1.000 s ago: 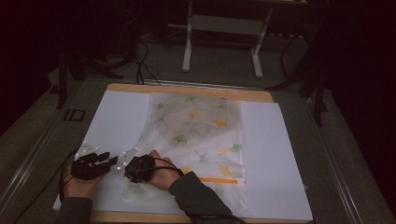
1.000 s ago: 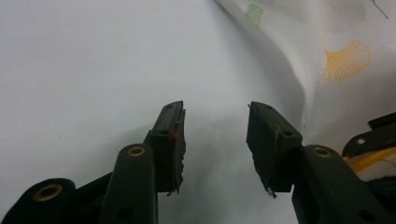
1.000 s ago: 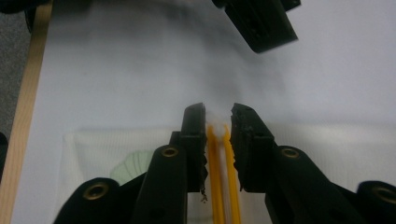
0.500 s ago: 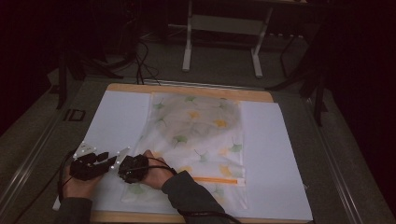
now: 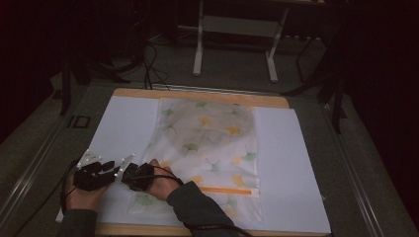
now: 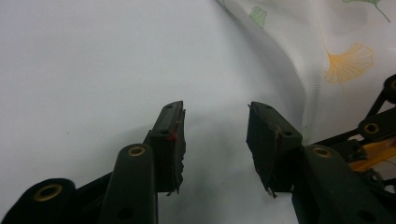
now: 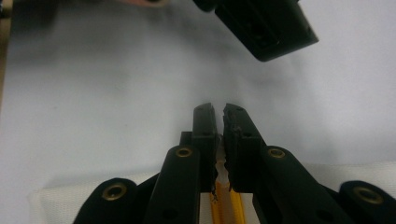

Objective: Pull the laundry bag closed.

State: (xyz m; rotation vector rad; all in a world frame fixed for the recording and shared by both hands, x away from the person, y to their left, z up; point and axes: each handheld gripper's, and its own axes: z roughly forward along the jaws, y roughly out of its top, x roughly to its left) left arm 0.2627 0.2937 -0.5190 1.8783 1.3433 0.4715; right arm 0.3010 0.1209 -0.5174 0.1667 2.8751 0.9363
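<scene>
Hands at the near left corner of the desk (image 5: 123, 113) bring two claws close together: in the high view, the left claw (image 5: 106, 170) sits on the white sheet just beside the right claw (image 5: 129, 173), which rests at the near left edge of a translucent bag (image 5: 212, 148) printed with green and yellow ginkgo leaves. The bag lies flat down the middle of the desk, an orange strip (image 5: 230, 190) crossing it near the person's end. In the left claw view, the left claw (image 6: 215, 135) stands wide apart over bare white surface, gripping nothing, with the leaf-printed bag (image 6: 336, 60) rising in a fold just to one side. In the right claw view, the right claw (image 7: 218, 135) is pinched narrow on the bag's white edge (image 7: 60, 198), orange lines visible between its jaws, while the other claw's black body (image 7: 266, 28) hangs just beyond.
</scene>
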